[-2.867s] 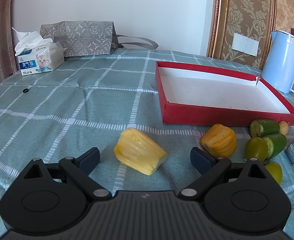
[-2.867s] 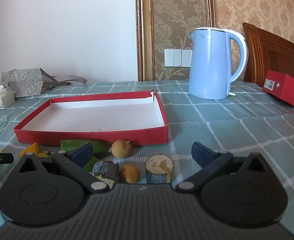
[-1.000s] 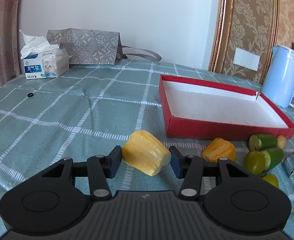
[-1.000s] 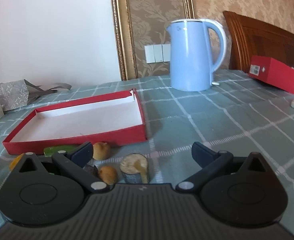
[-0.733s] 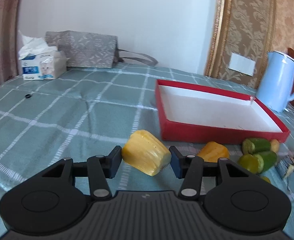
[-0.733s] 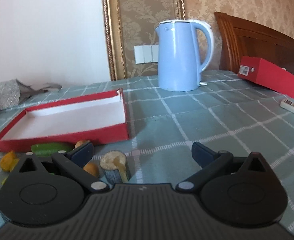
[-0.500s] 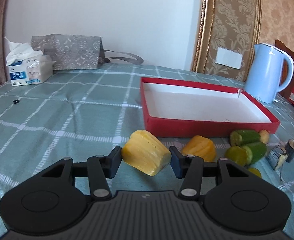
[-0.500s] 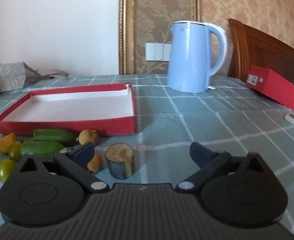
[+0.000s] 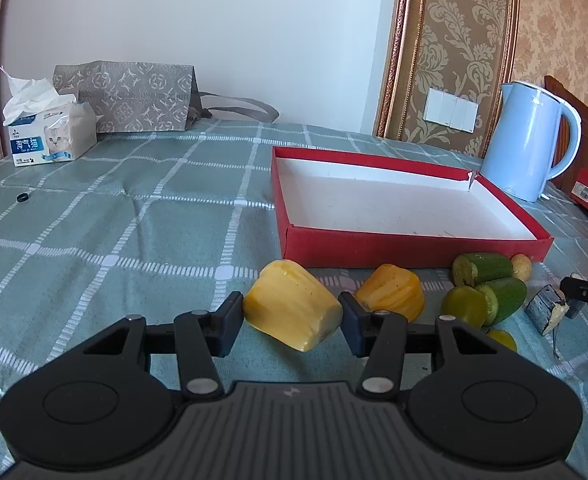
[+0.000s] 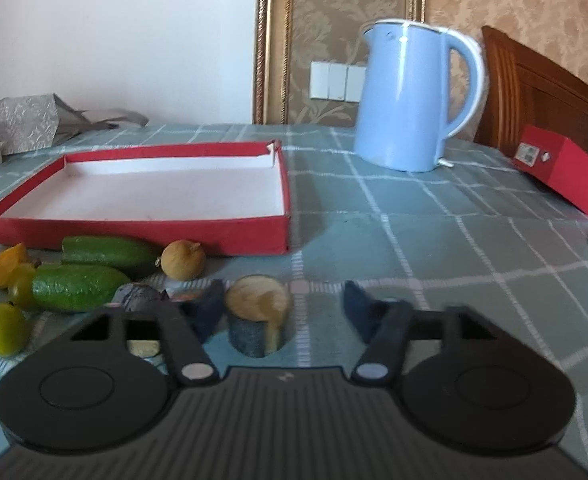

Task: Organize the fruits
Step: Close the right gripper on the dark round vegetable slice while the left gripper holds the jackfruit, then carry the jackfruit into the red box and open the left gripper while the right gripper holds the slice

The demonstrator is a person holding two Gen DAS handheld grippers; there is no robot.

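1. Left wrist view gives me the yellow jackfruit piece (image 9: 292, 306) pinched between both pads of my left gripper (image 9: 290, 320), in front of the red tray's (image 9: 414, 246) near wall
2. Just right of it lies an orange jackfruit piece (image 9: 390, 291), partly behind the right pad
3. Further right I see 2 green avocado pieces (image 9: 484, 268) (image 9: 502, 306), a round green fruit (image 9: 464, 306) and a small brown longan (image 9: 521, 267) against the tray wall
4. On my right wrist view, the right gripper (image 10: 282, 310) has its jaws spread with a gap between them; a dark cut cylinder with a pale top (image 10: 256, 320) stands between the fingers, beside the left one, and I cannot tell whether it touches; this view is blurred
5. A second dark piece (image 10: 140, 296) sits just left of that finger
6. The tray's white floor holds no fruit
7. Around this: the checked green tablecloth (image 9: 134, 216), a blue kettle (image 9: 530, 144) behind the tray, a tissue box (image 9: 50, 140) and a grey patterned bag (image 9: 134, 96) at the far left
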